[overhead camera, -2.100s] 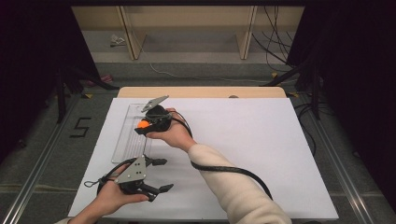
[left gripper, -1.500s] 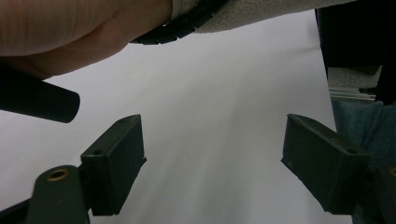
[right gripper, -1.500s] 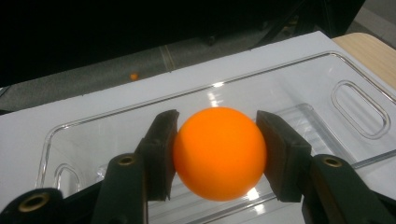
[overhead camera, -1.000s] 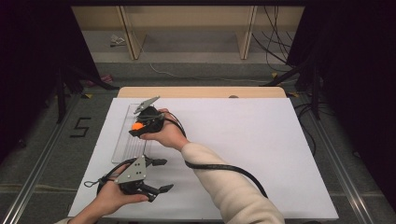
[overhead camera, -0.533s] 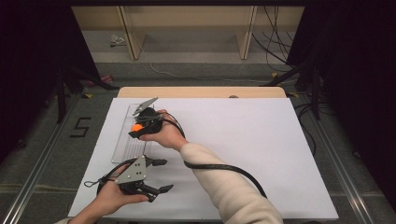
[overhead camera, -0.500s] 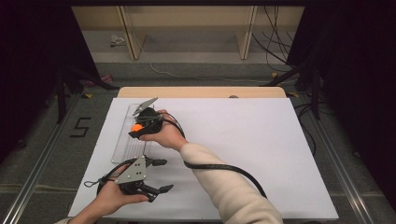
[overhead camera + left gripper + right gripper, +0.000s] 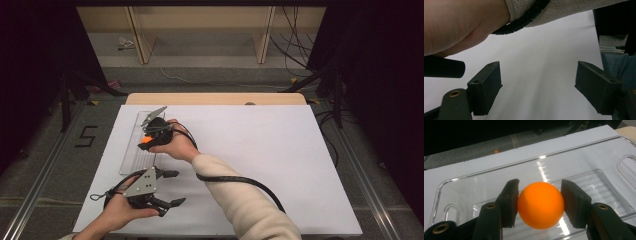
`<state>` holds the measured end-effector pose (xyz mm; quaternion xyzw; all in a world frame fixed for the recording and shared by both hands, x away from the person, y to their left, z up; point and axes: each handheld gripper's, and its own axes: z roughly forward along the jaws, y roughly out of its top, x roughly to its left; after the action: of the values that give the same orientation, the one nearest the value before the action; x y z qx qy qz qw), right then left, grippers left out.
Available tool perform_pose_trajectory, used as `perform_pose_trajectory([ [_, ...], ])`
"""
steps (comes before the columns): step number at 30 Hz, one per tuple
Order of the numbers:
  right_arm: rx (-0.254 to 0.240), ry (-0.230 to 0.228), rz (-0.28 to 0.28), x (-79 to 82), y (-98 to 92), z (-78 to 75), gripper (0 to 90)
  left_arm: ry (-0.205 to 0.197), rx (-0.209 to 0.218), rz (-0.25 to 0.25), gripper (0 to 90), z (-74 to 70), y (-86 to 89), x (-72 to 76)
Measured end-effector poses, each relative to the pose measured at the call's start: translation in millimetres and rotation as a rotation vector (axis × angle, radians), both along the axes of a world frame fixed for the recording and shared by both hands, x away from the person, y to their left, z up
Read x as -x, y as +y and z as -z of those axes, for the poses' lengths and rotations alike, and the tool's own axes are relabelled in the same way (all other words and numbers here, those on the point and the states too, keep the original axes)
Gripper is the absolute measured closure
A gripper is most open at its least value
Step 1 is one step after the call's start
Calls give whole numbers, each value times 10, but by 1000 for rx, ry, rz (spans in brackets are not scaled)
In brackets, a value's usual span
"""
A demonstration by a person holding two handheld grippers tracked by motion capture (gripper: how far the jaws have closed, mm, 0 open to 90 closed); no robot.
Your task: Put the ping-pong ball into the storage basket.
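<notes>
Right gripper (image 7: 540,195) pinches the orange ball (image 7: 540,205) over the clear tray (image 7: 599,152); left gripper (image 7: 537,87) jaws are spread over the white sheet (image 7: 541,62). A "5" (image 7: 86,136) marks the floor; the sleeve (image 7: 574,10) is cut off.

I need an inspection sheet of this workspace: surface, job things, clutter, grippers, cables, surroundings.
Surface: white table, wooden strip at far edge.
Job's things: orange ball over a clear plastic tray.
Clutter: nothing seen on the table.
Grippers: right gripper shut on the orange ball; left gripper open, jaws apart with nothing between.
Cables: black cable trails across the table.
Surroundings: grey floor, wooden frame, loose wires.
</notes>
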<state>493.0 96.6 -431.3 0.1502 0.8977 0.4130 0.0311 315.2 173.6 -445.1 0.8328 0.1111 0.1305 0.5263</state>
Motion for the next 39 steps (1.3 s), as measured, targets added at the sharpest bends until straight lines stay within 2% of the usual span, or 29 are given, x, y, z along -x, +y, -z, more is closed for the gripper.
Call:
perform_pose_trajectory([
  [14, -1, -2, 5, -1, 3, -9, 470, 1, 2, 1, 203, 0, -1, 0],
  [28, -66, -21, 30, 6, -111, -133, 279, 5, 3, -3, 202, 2, 0, -1],
  [34, -82, -20, 58, 11, -204, -160, 202, 4, 3, -2, 201, 2, 0, -2],
  [39, -100, -20, 82, 9, -296, -195, 172, 6, 4, -6, 201, 4, -2, -1],
])
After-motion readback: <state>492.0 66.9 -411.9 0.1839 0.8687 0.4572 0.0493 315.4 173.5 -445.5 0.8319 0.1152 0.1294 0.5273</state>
